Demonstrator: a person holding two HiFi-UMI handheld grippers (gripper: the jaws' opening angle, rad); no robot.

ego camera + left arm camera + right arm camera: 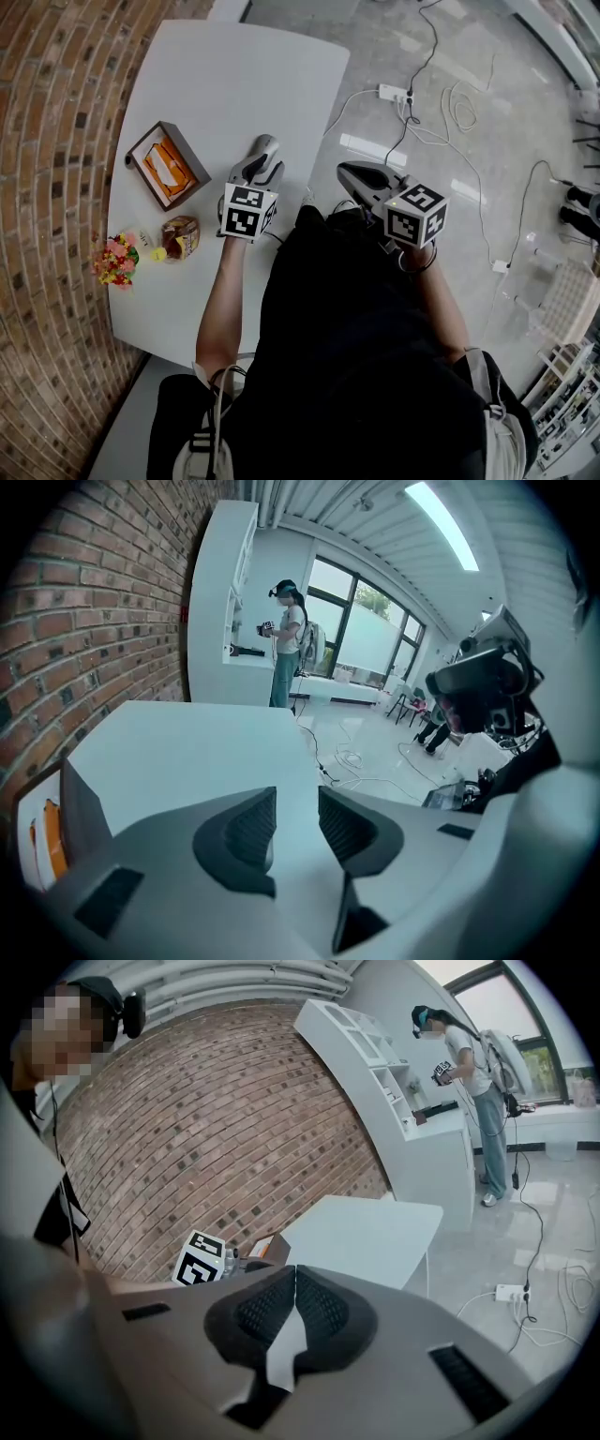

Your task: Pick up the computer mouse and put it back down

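Two grippers are showing in the head view. The left gripper (266, 146) is hanging over the near edge of the white table (234, 75), and the right gripper (343, 170) is hovering beyond that edge, above the floor. An open box with orange contents (167, 166), a wrapped snack (180, 236) and a small bunch of flowers (116, 260) are sitting along the table's brick-wall side. I cannot make out the computer mouse in this view or in either gripper view.

Looking through the left gripper view, the left gripper (297, 822) is standing released. Its jaws are apart with only bare tabletop (187, 752) showing between them. The orange box (42, 841) is peeking in at the left edge.

Looking through the right gripper view, the right gripper (294, 1302) is clenched, its pads meeting with nothing in them. The left gripper's marker cube (200, 1258) is sitting just beyond it, and a person (469, 1072) is standing at a white counter farther off.
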